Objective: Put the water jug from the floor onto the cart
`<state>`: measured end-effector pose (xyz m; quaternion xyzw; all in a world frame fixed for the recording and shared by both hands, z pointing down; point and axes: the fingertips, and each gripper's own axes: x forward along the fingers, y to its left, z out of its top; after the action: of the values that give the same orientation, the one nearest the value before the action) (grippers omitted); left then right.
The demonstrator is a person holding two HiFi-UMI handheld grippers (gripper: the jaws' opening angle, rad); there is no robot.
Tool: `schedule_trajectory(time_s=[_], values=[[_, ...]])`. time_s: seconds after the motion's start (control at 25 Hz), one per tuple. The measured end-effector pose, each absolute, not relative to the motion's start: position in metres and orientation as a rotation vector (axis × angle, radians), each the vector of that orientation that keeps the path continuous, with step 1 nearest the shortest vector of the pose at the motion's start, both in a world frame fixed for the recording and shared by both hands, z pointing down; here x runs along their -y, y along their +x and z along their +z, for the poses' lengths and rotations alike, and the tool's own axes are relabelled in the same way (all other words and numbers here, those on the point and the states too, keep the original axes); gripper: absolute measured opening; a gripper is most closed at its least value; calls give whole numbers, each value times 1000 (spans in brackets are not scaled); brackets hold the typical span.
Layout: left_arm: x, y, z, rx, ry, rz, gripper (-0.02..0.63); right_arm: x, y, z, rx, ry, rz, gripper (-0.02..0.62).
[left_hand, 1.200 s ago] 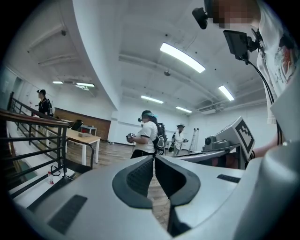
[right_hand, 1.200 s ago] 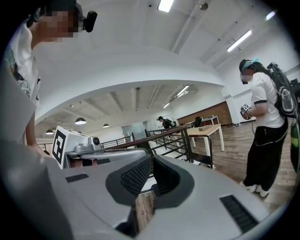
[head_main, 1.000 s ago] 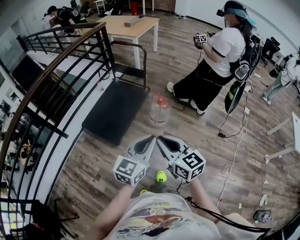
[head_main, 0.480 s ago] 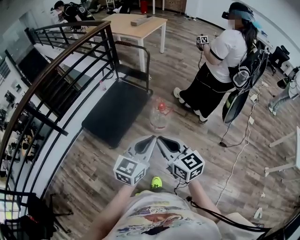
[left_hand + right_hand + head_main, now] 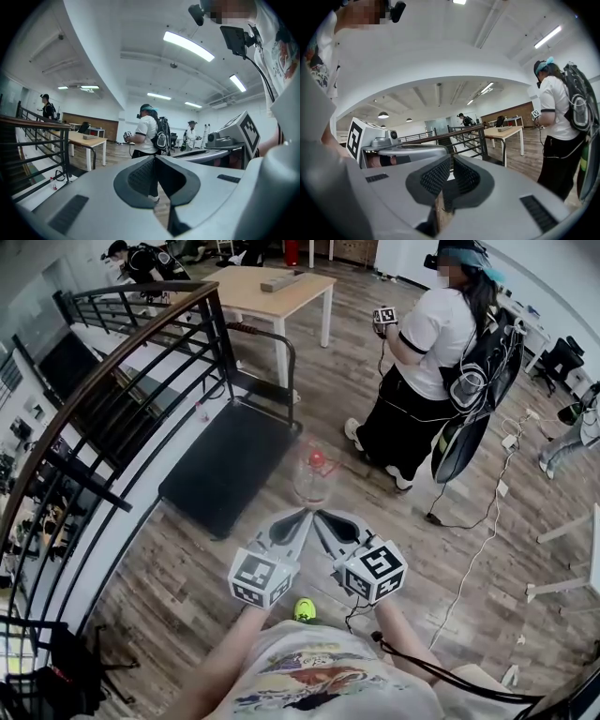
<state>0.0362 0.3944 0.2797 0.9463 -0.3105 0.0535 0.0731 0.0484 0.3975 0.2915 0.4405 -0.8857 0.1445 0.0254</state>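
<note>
light: bright, ceiling strips | edges: fisheye-warped, dark corners | focus: sharp

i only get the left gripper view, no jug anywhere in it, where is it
Observer: In the head view the water jug stands upright on the floor, just ahead of the left hand-held gripper.
Operator: and the cart
Observer: The cart is a low black platform on the floor, directly left of the jug in the head view. I cannot tell whether they touch.
Operator: is the right one carrying anything
Observer: No. The right gripper view shows the right hand-held gripper with its jaws together and nothing between them.
</note>
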Motion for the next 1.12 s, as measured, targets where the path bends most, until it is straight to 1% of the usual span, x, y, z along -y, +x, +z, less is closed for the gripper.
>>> schedule_trajectory(time_s=[0.4,0.92,1.12], values=[[-374,55,284,920,2845,191,12,-377,67,297,2746,1387,484,29],[-320,58,287,850,2865,183,12,-324,70,301,2680,1443,500,29],[-286,47,289,819,2857,186,12,-291,59,303,2657,1458,512,29]])
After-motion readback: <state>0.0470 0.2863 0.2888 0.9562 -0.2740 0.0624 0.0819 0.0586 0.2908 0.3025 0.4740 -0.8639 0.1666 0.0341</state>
